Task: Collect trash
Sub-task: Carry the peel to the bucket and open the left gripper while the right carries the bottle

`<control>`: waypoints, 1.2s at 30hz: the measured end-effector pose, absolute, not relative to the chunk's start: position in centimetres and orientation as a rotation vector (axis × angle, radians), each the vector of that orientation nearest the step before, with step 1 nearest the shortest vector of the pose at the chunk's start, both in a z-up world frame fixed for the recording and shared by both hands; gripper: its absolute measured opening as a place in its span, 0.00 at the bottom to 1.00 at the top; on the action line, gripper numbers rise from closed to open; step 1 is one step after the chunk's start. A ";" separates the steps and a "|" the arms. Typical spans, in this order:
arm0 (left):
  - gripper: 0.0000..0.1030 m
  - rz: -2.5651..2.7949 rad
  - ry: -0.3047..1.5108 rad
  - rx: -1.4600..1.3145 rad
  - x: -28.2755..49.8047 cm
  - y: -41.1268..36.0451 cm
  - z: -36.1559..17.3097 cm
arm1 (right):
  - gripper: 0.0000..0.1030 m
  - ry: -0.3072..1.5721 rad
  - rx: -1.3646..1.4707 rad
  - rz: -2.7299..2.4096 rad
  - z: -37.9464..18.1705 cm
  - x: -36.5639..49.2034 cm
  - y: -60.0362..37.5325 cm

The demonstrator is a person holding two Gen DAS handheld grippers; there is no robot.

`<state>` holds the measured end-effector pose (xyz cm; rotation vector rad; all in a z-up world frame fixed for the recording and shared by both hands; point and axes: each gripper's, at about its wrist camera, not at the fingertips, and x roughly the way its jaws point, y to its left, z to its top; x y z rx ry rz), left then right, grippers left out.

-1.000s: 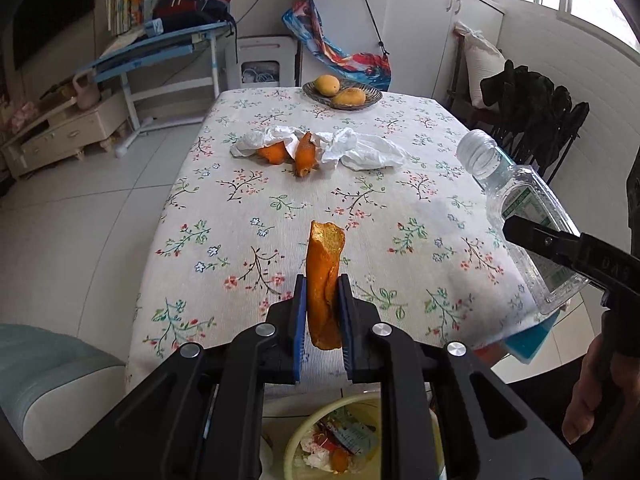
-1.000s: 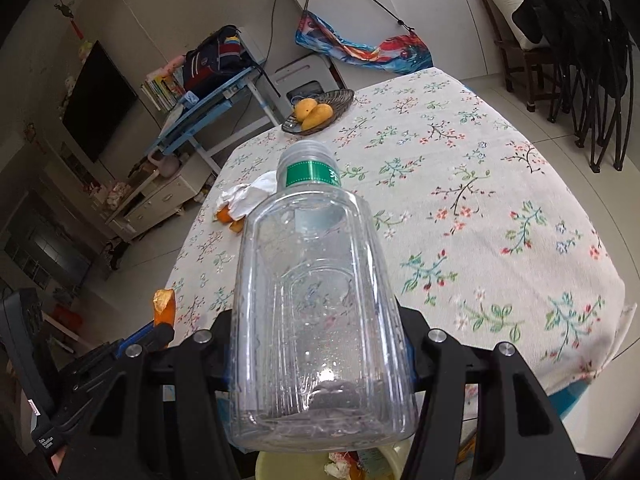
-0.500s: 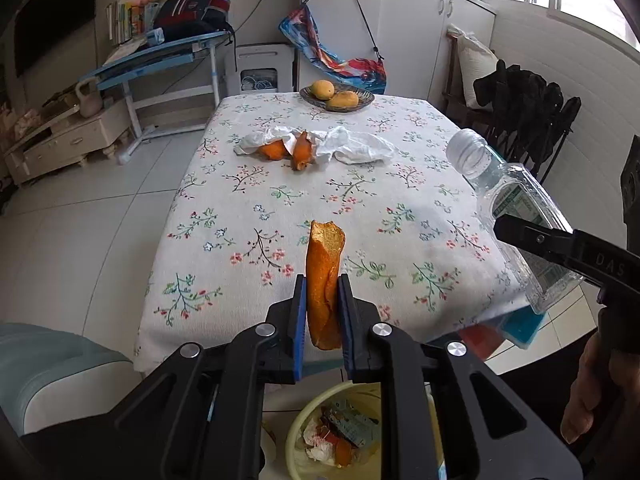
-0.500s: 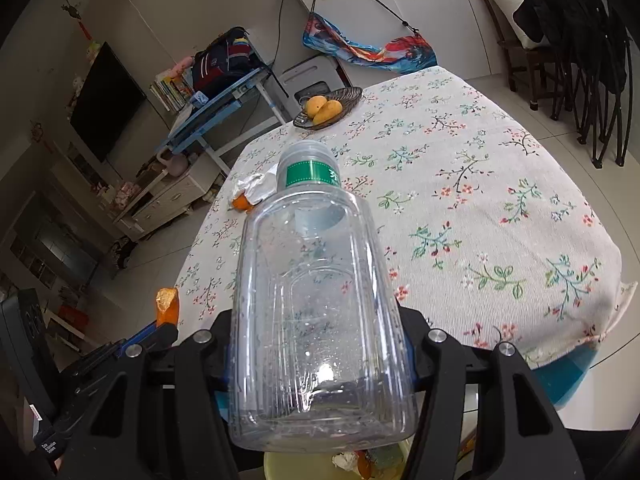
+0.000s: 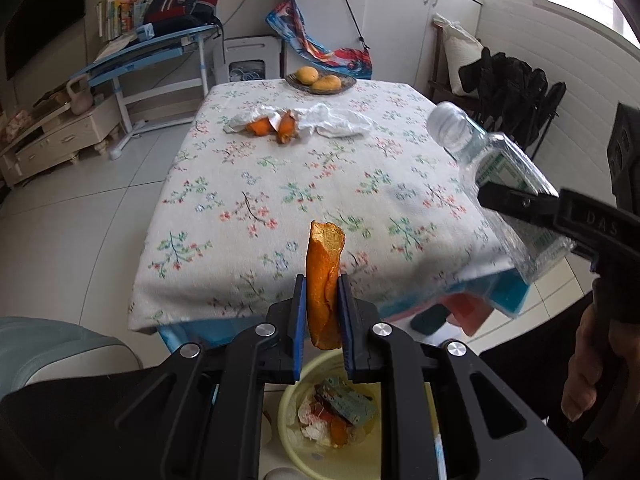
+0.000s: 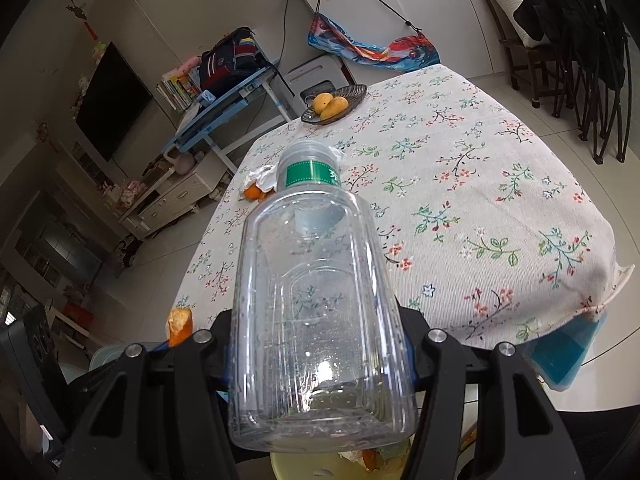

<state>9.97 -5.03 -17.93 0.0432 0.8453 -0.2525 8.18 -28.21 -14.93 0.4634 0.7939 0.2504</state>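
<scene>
My left gripper [image 5: 322, 314] is shut on a strip of orange peel [image 5: 323, 280] that stands upright between its blue pads, off the near edge of the table and above a pale yellow bin [image 5: 290, 436]. My right gripper [image 6: 320, 364] is shut on a clear, empty plastic bottle [image 6: 316, 304] with a green neck band; the bottle [image 5: 496, 184] also shows at the right of the left wrist view. On the flowered tablecloth [image 5: 280, 184] lie more orange peels [image 5: 272, 126] among crumpled white tissues [image 5: 340, 122].
The yellow bin holds wrappers, tissue and peel. A dark dish with two mangoes [image 5: 320, 78] sits at the table's far end. A blue desk [image 5: 152, 52] stands at back left, black folding chairs [image 5: 516, 92] at right, a grey-green seat [image 5: 48, 344] at near left.
Both grippers have drawn back from the table toward its near edge; the table looks farther off and more of the yellow bin shows below the left gripper. Both grips are unchanged.
</scene>
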 end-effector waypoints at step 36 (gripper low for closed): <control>0.16 -0.580 1.103 0.508 3.7 -12.5 -25.6 | 0.55 0.800 0.472 0.267 -14.8 5.6 -28.2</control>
